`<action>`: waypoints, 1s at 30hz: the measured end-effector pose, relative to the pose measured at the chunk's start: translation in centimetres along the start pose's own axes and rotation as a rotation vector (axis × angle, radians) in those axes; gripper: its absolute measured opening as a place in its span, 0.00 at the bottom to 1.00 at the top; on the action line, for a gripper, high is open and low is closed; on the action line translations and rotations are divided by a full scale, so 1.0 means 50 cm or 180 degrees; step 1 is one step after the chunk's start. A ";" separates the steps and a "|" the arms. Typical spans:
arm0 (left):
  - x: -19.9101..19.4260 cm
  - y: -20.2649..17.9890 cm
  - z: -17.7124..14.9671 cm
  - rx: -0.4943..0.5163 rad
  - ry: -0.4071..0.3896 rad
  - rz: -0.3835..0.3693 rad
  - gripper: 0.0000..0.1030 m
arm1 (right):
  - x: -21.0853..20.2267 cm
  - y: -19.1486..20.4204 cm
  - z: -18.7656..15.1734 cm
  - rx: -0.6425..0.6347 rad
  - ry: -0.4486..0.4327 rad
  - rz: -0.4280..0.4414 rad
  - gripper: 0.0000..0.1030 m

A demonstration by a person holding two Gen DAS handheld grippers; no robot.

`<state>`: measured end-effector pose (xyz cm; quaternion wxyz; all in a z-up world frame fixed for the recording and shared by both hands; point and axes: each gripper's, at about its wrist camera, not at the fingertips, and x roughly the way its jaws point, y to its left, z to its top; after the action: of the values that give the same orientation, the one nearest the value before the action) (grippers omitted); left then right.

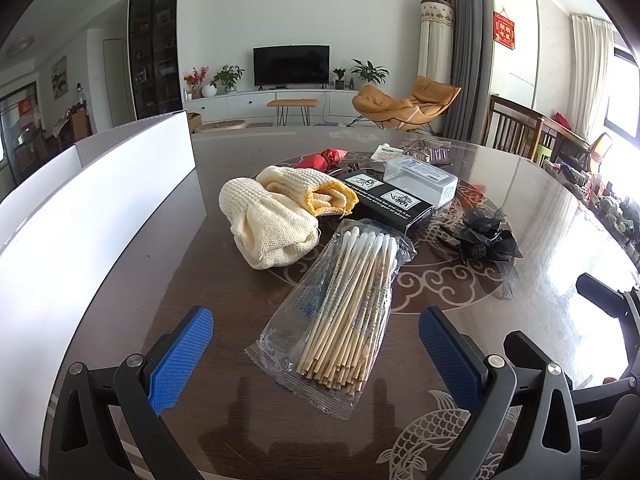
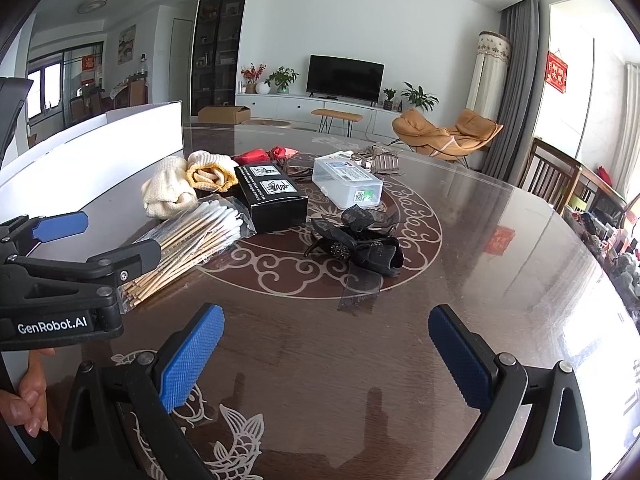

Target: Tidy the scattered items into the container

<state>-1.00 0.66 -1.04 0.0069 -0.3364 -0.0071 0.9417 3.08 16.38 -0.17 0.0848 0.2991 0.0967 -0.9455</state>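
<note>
A clear bag of cotton swabs lies on the dark table, its near end between the wide-apart blue pads of my open left gripper. Behind it sit cream knitted gloves, a black box, a clear plastic case, a red wrapped item and a black bow hair clip. The white container stands at the left. My right gripper is open over bare table, short of the bow.
Small silvery clips lie at the back of the pile. A person's hand holds the left gripper's handle. Wooden chairs stand beyond the table's right edge, where clutter lines the sill.
</note>
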 end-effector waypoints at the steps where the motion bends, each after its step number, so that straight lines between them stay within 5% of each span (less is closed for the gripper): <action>1: 0.000 0.000 0.000 0.0002 0.0002 -0.0001 1.00 | 0.000 0.001 0.000 -0.0006 -0.0002 -0.0013 1.00; 30: 0.001 0.000 0.000 -0.0007 0.0011 -0.0010 1.00 | 0.000 0.007 -0.002 -0.0057 -0.0001 -0.0053 0.99</action>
<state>-1.06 0.64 -1.07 0.0080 -0.3381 -0.0087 0.9411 3.19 16.07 -0.28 0.0796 0.2974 0.1077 -0.9453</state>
